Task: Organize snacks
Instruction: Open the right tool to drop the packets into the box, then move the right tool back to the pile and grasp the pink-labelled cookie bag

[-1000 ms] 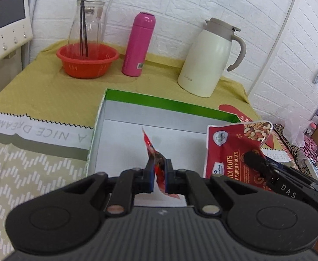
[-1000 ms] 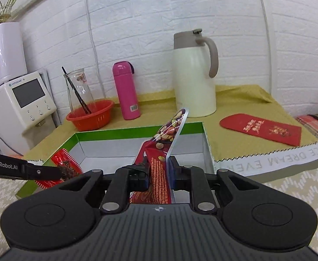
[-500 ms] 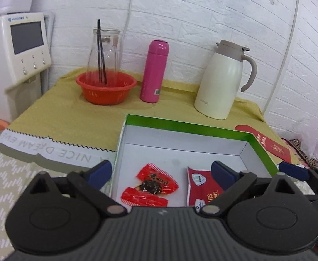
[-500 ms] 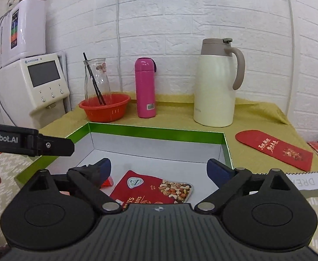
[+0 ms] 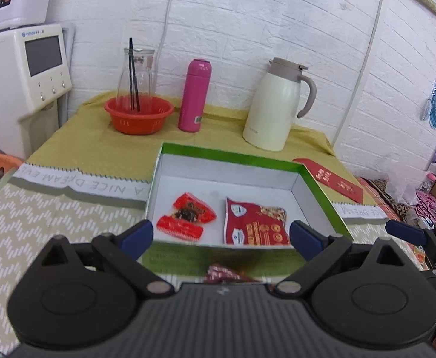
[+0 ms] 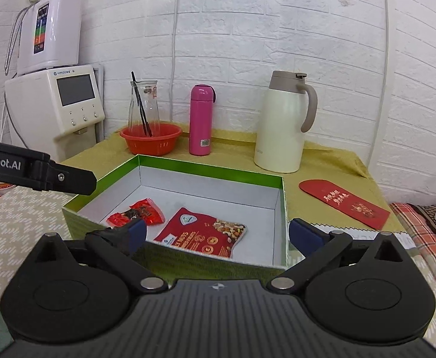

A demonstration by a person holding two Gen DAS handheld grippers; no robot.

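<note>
Lying flat on the white floor of the green-rimmed box (image 5: 230,153) are two snacks: a red candy packet (image 5: 186,216) on the left side and a red nut pouch (image 5: 255,222) just beside it on the right, apart from each other. The left gripper (image 5: 219,235) hangs at the box's near wall, jaws spread wide with nothing between them; the right gripper (image 6: 215,234) stands the same way, jaws released and empty. One more dark red wrapper (image 5: 224,273) lies outside the box on the near side, partly hidden by the left gripper's body. The box sits on a yellow-green tablecloth (image 6: 331,164). Behind it, near the white brick wall: an orange basket (image 6: 150,138) holding a glass carafe (image 6: 144,106), a pink bottle (image 6: 200,119), a cream thermal jug (image 6: 283,122). A red envelope (image 6: 343,203) lies to the box's right. A white appliance with a screen (image 6: 71,101) stands at far left.
</note>
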